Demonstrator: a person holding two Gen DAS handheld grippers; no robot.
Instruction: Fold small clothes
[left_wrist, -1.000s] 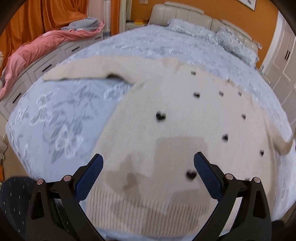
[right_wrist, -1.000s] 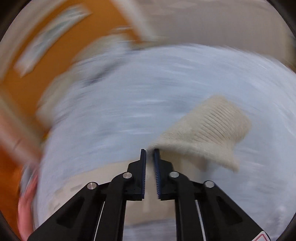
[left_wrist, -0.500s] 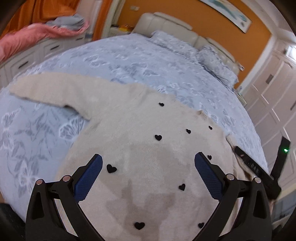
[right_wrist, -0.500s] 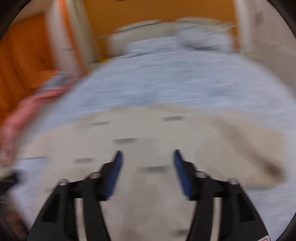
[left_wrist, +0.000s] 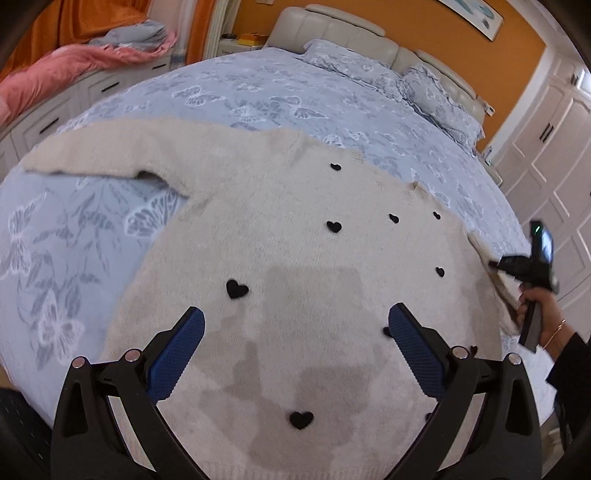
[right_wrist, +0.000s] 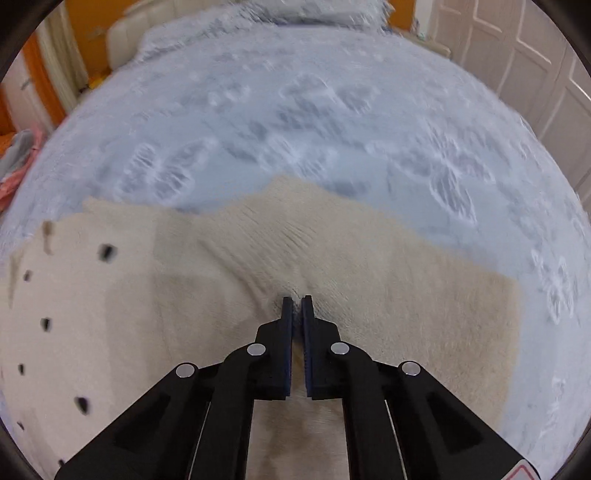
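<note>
A cream knit sweater (left_wrist: 295, 229) with small black hearts lies flat on the blue butterfly-print bed (left_wrist: 258, 85). Its left sleeve (left_wrist: 110, 155) stretches out to the left. My left gripper (left_wrist: 293, 332) is open and empty, hovering above the sweater's lower body. My right gripper (right_wrist: 296, 306) is shut on the sweater's right sleeve (right_wrist: 369, 266), pinching a pucker of the knit. The right gripper also shows in the left wrist view (left_wrist: 517, 267) at the sweater's right edge, held by a hand.
Pillows (left_wrist: 436, 92) and a padded headboard (left_wrist: 351, 33) lie at the far end of the bed. Pink bedding (left_wrist: 55, 70) sits on white drawers at the left. White wardrobe doors (left_wrist: 554, 155) stand at the right.
My right gripper opened, swung over the sweater and is now shut on the right sleeve. The left gripper stayed open and drew back a little above the sweater.
</note>
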